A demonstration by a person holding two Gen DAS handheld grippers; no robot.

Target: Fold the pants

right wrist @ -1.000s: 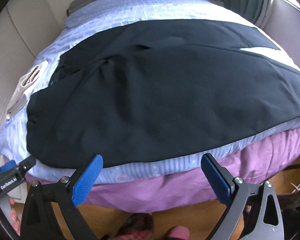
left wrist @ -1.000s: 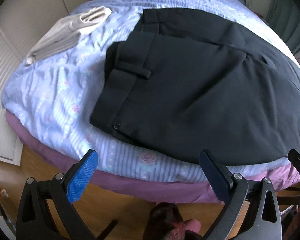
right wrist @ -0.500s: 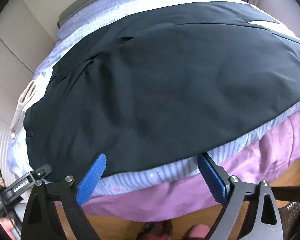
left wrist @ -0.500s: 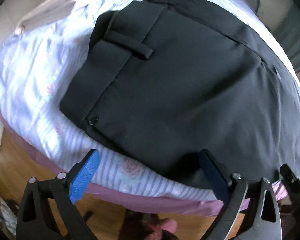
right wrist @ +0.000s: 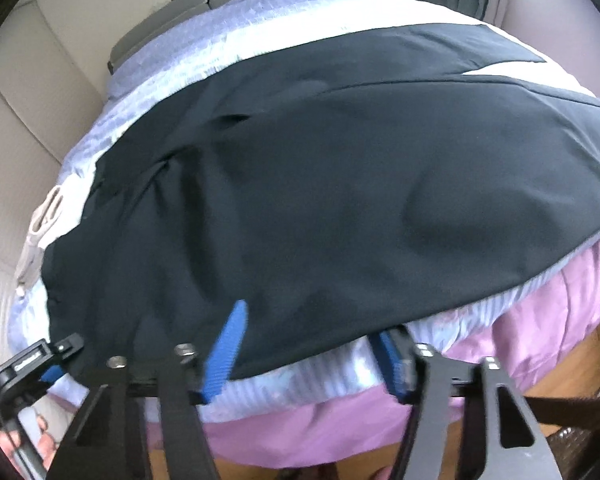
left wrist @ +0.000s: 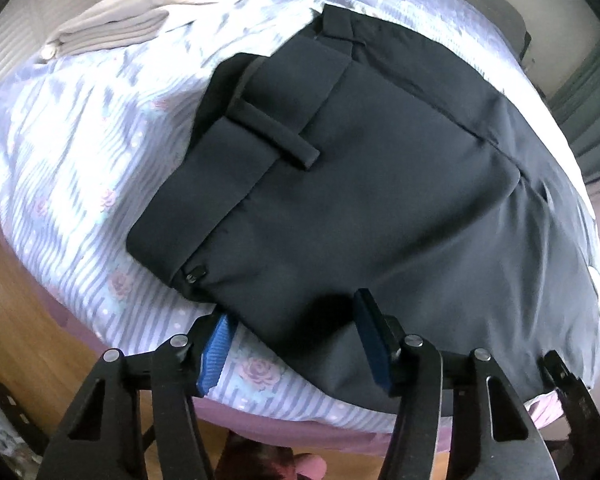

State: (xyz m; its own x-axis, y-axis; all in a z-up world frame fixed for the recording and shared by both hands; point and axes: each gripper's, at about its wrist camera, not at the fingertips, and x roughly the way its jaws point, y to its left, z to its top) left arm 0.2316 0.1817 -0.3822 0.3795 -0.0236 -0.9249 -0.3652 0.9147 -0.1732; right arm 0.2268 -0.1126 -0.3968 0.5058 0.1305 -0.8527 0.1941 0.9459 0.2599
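Two grippers down at the near hem of the bed, both closing. Left gripper [left wrist: 296,344] at six o'clock in the left wrist view, jaws narrowing around the near edge of the pants [left wrist: 380,184], cloth between the blue pads but pads not yet seen pressing, so no grasp so far. Right gripper [right wrist: 308,352] likewise at six o'clock in its own view, jaws drawing in over the same near edge further along the leg, one finger lying on top of the dark cloth, the other at the cloth's rim; no firm pinch visible there either. Pants spread flat and wide across the striped floral bedsheet [left wrist: 80,168], waistband with belt loop [left wrist: 276,136] toward ten o'clock of the left view, legs running off toward three o'clock. Folded pale garment [left wrist: 140,12] well apart at eleven o'clock, near the far corner. Purple bedding [right wrist: 520,320] below the sheet at four o'clock in the right view, wooden floor [left wrist: 16,320] beyond. Step in hand, by judgement: pinching the near long edge at two places for a lengthwise fold. Next move likely calls for both pinches complete, then an even lift and carry toward twelve o'clock, hands level to keep the edge straight.
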